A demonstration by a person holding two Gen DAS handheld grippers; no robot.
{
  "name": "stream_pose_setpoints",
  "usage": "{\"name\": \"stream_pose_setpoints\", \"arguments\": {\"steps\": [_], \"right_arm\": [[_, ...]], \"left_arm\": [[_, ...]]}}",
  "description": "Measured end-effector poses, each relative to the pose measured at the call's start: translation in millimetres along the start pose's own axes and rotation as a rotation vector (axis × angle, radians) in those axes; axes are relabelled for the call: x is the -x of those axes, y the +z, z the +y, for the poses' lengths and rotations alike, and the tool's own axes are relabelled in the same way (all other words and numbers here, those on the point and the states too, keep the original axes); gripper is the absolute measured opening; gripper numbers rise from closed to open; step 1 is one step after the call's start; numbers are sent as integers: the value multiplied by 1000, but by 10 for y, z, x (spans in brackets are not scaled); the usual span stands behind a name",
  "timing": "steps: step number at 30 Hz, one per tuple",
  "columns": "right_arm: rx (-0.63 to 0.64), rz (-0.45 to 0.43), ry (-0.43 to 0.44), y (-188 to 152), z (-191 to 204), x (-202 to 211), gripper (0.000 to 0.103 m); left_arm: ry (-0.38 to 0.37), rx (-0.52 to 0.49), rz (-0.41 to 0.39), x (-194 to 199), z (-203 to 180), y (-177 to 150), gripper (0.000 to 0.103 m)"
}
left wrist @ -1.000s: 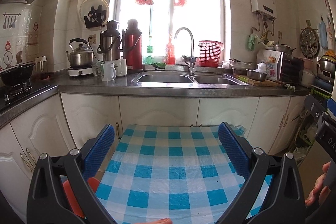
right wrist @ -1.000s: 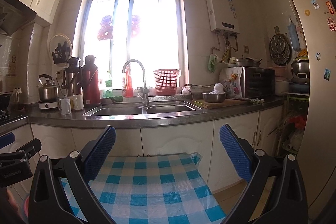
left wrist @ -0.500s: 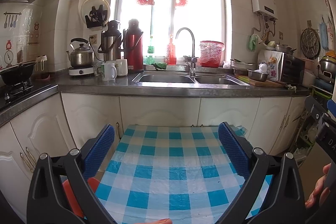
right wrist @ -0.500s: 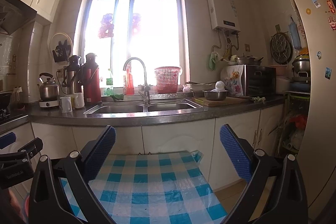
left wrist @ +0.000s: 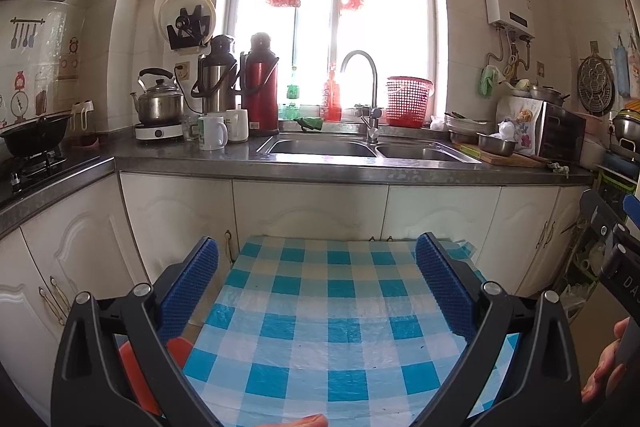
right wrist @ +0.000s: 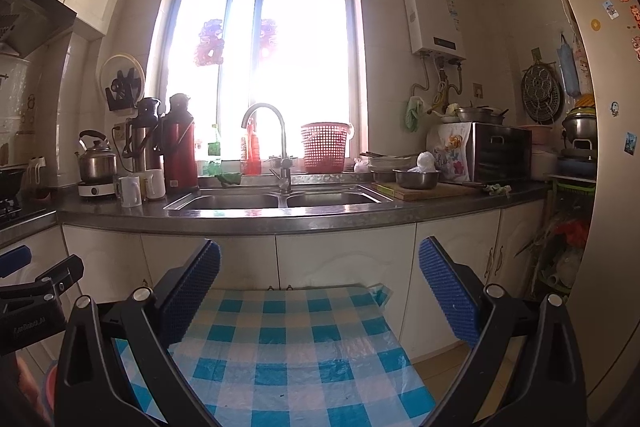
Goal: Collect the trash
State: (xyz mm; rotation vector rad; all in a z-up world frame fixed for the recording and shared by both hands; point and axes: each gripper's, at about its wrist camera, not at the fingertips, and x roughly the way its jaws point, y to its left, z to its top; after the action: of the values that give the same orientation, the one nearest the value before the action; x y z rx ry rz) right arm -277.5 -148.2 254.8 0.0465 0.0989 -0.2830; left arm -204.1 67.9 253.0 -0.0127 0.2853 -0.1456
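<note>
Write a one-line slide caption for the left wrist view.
Open left tongs hover empty above a blue checked tablecloth, facing the kitchen sink under a bright window.

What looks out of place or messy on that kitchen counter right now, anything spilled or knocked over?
Nothing looks spilled or toppled. The counter is crowded but orderly: kettle, red thermos and mugs stand upright. The one stray item is a small green scrap lying loose beside the cutting board.

Both wrist views low, level, facing steel double sink [left wrist: 372, 149] [right wrist: 276, 201] under window, from well back. Left view sits further left. Shared: blue-white checked tablecloth [left wrist: 340, 311] [right wrist: 288, 351], counter.
</note>
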Motion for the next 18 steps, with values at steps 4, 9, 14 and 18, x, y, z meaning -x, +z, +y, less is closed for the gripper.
{"name": "stream_pose_setpoints", "arguments": {"steps": [4, 9, 14, 18], "right_arm": [[2, 5, 4, -15, 20, -23, 98], [2, 22, 19, -66, 41, -90, 98], [1, 57, 32, -171, 52, -232, 98], [-15, 115, 38, -327, 8, -438, 98]], "left_arm": [[3, -1, 3, -25, 8, -12, 99], [13, 5, 16, -102, 4, -49, 99], [21, 11, 41, -256, -1, -108, 99], [-35, 47, 101, -513, 16, -246, 99]]}}
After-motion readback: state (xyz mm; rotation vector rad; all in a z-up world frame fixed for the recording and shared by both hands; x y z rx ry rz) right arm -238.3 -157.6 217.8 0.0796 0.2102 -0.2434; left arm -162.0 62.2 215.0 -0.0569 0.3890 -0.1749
